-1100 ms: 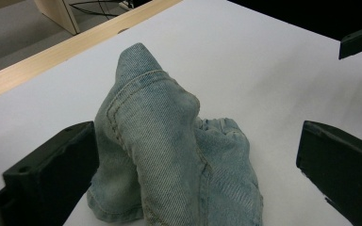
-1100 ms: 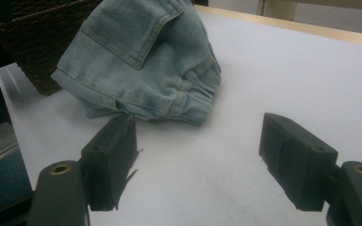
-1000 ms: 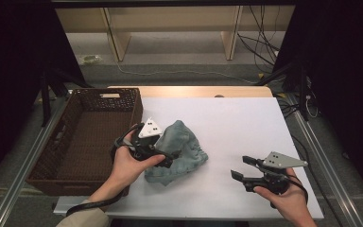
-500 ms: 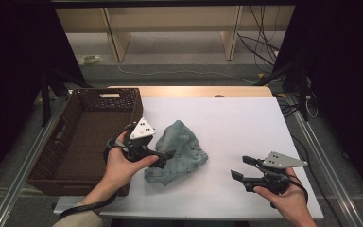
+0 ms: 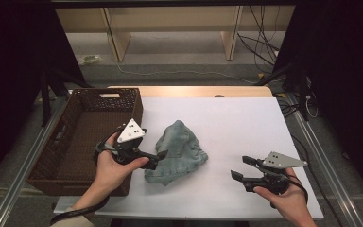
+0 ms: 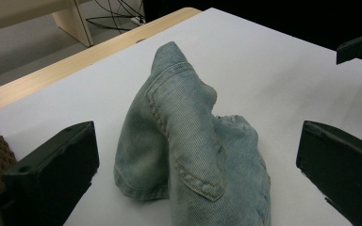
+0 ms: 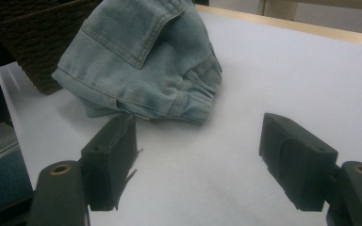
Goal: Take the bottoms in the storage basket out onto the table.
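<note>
White tabletop [image 5: 246, 123] filled the middle of the high view, with a dark wicker basket [image 5: 82, 127] at its left edge. Crumpled denim [image 5: 179, 151] lay at the centre. At lower left, the left gripper [image 5: 159, 158] sat just beside it, jaws spread, gripping nothing. At lower right, the right gripper [image 5: 240, 168] rested well apart, also released.

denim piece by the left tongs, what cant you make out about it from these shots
- What garment the denim piece is: it lies crumpled on the table in every view.
- Its underside and inner folds: covered by its own top layers.
- Its near end in the left gripper view: cut off by the bottom edge.
- Its top in the right gripper view: cut off by the upper edge.
- Whether the left tongs touch it: high view too small.
</note>
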`<state>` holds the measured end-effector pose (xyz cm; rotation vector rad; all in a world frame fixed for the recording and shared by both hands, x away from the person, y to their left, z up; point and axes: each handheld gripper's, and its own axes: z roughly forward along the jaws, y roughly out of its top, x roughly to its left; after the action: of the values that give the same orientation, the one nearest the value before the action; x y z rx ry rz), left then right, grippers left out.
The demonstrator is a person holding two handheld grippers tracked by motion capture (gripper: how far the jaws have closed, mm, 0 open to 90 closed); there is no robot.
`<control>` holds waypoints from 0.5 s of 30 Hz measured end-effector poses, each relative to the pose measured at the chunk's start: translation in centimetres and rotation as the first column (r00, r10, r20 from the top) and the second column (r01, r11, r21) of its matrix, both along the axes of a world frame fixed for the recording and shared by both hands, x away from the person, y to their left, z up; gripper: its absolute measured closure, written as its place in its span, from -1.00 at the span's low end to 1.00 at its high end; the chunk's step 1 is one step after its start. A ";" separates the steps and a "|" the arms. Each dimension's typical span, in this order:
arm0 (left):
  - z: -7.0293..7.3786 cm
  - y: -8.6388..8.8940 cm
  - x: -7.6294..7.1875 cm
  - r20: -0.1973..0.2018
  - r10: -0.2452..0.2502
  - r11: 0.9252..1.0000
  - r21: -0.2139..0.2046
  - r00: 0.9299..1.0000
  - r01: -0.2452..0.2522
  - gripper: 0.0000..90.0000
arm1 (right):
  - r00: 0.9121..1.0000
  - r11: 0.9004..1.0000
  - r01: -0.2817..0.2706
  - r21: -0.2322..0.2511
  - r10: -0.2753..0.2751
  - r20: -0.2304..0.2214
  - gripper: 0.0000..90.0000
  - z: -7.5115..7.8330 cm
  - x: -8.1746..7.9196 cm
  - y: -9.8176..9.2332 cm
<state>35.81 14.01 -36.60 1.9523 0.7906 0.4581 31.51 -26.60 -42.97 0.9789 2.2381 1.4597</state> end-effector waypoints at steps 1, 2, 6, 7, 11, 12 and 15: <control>0.0 0.2 -0.1 0.002 0.000 1.000 -0.001 1.000 0.000 -1.00 | 1.000 1.000 0.000 0.000 0.000 0.000 -0.35 0.0 0.0 0.0; 0.0 0.4 -0.1 0.001 0.001 1.000 -0.001 1.000 -0.001 -1.00 | 1.000 1.000 0.000 0.001 0.000 0.000 -0.35 0.0 0.0 0.0; -0.1 1.0 -0.3 0.001 0.005 1.000 -0.009 1.000 -0.005 -1.00 | 1.000 1.000 0.000 0.000 0.000 -0.001 -0.35 0.0 0.0 0.0; -0.1 1.1 -0.4 0.002 0.007 1.000 -0.007 1.000 -0.007 -1.00 | 1.000 1.000 0.000 0.000 0.000 -0.001 -0.35 0.0 0.0 0.0; -0.1 1.7 -0.6 0.008 0.010 1.000 -0.011 1.000 -0.010 -1.00 | 1.000 1.000 0.001 0.001 -0.001 -0.002 -0.35 0.0 0.0 0.0; -0.1 1.9 -0.6 0.009 0.011 1.000 -0.013 1.000 -0.011 -1.00 | 1.000 1.000 0.001 0.001 -0.001 -0.002 -0.35 0.0 0.0 0.0; -0.2 2.4 -0.7 0.014 0.022 1.000 -0.016 1.000 -0.022 -1.00 | 1.000 1.000 0.003 0.001 -0.003 -0.001 -0.35 0.0 0.0 0.0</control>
<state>35.06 16.43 -36.79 1.9252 0.8049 0.4767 31.53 -26.62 -43.00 0.9832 2.2361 1.4599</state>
